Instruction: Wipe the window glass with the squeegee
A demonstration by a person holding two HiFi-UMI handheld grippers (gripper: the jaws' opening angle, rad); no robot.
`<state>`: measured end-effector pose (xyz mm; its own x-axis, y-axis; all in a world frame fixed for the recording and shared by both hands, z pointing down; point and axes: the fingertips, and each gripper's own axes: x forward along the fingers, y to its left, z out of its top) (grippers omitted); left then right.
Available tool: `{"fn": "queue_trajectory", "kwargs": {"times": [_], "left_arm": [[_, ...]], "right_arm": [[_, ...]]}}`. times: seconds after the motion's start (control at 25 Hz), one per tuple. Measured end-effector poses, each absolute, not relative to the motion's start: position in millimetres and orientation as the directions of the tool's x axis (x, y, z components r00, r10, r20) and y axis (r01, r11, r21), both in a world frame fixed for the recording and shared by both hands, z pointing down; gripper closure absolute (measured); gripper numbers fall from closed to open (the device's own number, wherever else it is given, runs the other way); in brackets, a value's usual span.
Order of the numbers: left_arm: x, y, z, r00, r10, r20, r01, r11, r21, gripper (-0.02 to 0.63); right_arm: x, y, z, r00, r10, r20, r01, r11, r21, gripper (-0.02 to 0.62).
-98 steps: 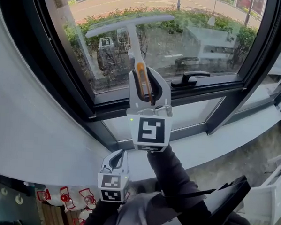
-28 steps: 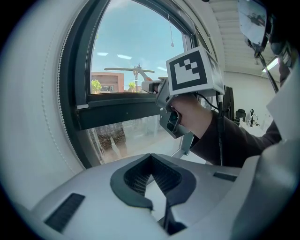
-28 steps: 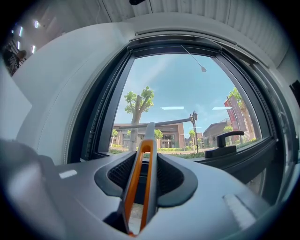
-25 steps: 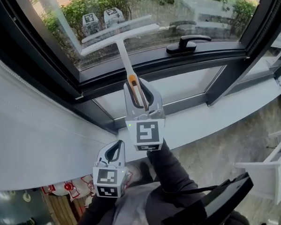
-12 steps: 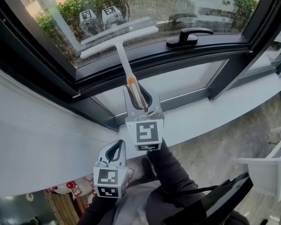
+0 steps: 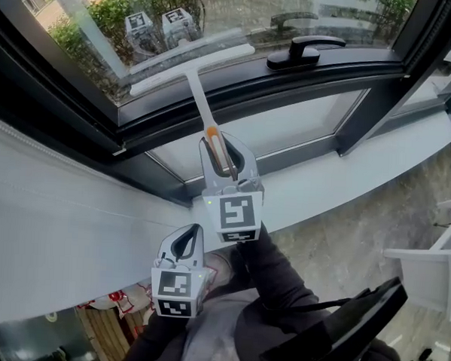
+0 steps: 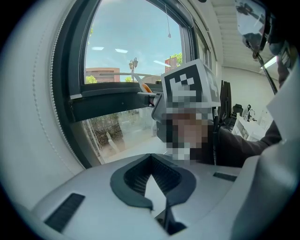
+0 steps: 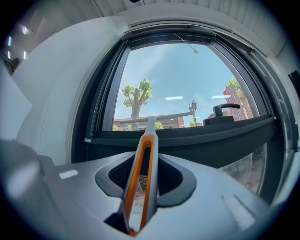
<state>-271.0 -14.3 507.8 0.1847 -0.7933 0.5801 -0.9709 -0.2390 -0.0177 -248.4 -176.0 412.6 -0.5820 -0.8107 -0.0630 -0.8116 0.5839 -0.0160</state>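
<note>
Head view: the white T-shaped squeegee with an orange-edged handle point(image 6: 198, 95) has its blade against the window glass point(image 6: 242, 14) at the pane's bottom edge, just above the dark lower frame point(image 6: 291, 85). My right gripper point(image 6: 224, 149) is clamped on the handle. My left gripper point(image 6: 186, 245) hangs low, jaws together and empty. This looks like a stroke's end. Next I'd reset the blade flat at the pane's top.

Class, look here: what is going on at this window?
A person is working a window with two hand-held grippers. The right gripper is shut on the handle of the squeegee, whose blade sits low on the window glass, above the frame. The left gripper is shut, empty, and held low near the body.
</note>
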Motion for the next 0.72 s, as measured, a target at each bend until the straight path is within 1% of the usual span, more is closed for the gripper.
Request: {"fn": "queue_trajectory", "kwargs": {"times": [0.56, 0.72], "left_arm": [[-258, -8, 512, 0.194, -0.783, 0.591, -0.968, -0.25, -0.014, 0.606], [-254, -6, 511, 0.186, -0.786, 0.59, -0.97, -0.241, -0.015, 0.606]], "right_arm": [[-243, -174, 440, -0.598, -0.801, 0.003, -0.801, 0.598, -0.04, 0.485], [-245, -178, 466, -0.619, -0.78, 0.092, -0.785, 0.613, -0.09, 0.508]]}}
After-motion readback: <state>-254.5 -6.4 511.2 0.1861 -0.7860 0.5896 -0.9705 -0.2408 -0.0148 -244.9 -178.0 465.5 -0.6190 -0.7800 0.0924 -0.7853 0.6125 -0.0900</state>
